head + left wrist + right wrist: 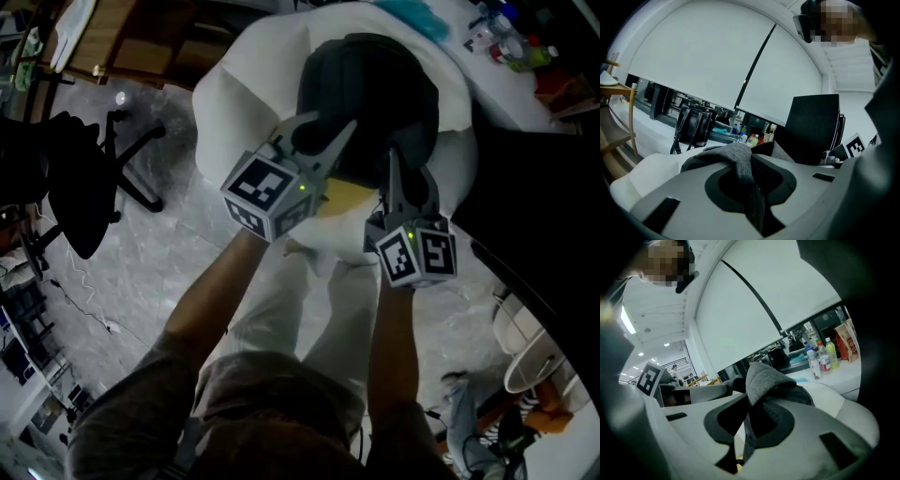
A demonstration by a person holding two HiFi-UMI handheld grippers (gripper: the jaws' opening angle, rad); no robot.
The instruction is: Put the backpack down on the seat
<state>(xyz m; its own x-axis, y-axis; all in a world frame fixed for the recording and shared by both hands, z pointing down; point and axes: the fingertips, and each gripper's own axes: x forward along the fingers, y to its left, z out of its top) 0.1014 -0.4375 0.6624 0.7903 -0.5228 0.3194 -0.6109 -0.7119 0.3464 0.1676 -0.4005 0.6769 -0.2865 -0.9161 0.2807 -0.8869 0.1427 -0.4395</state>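
A dark grey backpack (370,98) rests in the hollow of a white beanbag seat (234,103) in the head view. My left gripper (326,136) reaches to its near left side and my right gripper (405,169) to its near right side. In the left gripper view the left gripper (749,164) is shut on a grey fabric strap (738,157) of the backpack, which runs down between the jaws. The right gripper view shows the right gripper (753,416) pinching a like grey strap (764,378) that folds over its jaws.
A black office chair (70,178) stands on the floor at the left. A white table (511,89) with bottles and packets lies behind the seat. A black handbag (693,124) and bottles (820,359) stand on a counter. A black chair back (813,126) is at the right.
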